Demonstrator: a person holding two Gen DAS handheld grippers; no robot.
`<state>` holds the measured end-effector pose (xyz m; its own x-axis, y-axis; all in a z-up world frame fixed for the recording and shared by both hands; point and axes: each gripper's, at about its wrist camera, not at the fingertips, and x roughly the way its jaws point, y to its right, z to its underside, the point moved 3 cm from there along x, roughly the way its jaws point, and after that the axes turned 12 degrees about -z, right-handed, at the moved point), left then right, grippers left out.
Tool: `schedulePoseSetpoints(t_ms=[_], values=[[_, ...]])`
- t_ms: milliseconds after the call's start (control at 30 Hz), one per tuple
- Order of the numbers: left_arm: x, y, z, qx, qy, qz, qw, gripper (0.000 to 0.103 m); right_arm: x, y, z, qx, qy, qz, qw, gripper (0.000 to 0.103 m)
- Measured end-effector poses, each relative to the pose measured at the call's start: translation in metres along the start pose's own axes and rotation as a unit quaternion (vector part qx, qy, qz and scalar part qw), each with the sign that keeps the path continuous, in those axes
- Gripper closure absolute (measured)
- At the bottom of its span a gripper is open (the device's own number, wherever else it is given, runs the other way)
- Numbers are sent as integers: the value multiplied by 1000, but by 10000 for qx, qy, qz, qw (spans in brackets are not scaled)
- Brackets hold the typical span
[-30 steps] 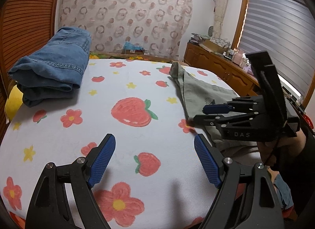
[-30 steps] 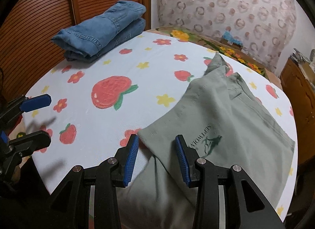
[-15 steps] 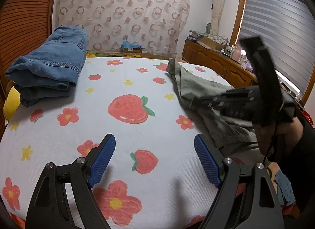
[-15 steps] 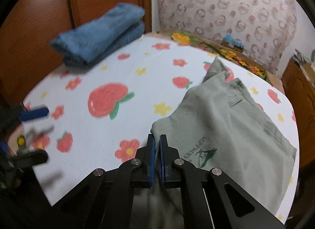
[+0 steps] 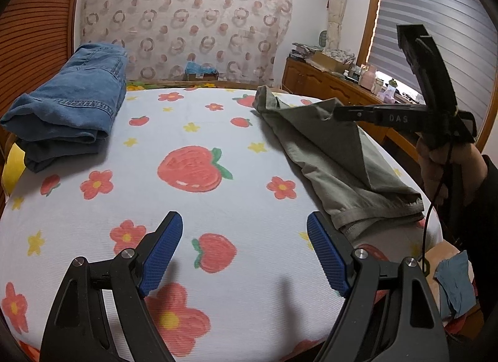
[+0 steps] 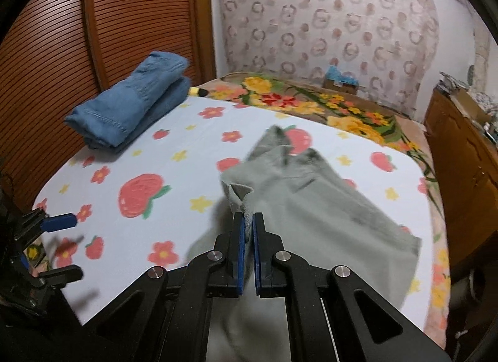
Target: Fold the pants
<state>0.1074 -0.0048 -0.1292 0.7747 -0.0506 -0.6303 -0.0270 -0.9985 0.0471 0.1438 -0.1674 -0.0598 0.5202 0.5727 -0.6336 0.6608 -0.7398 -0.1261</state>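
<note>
Grey-green pants [image 5: 336, 156] [image 6: 314, 206] lie on the right half of a bed covered by a strawberry-and-flower sheet [image 5: 193, 193] [image 6: 130, 181]. My right gripper [image 6: 248, 225] [image 5: 337, 112] is shut on a corner of the pants and holds that corner up off the sheet, so the cloth hangs below it. My left gripper [image 5: 244, 250] [image 6: 65, 243] hovers open above the near middle of the sheet, with nothing between its blue pads [image 5: 160, 250]. A hand [image 5: 442, 162] holds the right gripper at the far right.
Folded blue jeans [image 5: 68, 106] [image 6: 133, 109] sit at the far left of the bed by a slatted wooden door [image 6: 130, 19]. A wooden dresser [image 5: 330, 88] with clutter stands on the right. A floral blanket [image 6: 326, 106] lies beyond the sheet.
My right gripper closed on the pants' corner and lifted it up off the sheet. The left gripper stayed where it was, still open.
</note>
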Motion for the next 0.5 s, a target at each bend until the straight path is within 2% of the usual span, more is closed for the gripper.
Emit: schedulePoseSetpoints(t_ms=[167,500], values=[[0,0,0,2,-6,-1,10000,20,-3,21,-3,57,-74,362,9993,98],[0,3,1,16,-21,7,10000,20,-4,75,-1,584,-209,966,9934,99]])
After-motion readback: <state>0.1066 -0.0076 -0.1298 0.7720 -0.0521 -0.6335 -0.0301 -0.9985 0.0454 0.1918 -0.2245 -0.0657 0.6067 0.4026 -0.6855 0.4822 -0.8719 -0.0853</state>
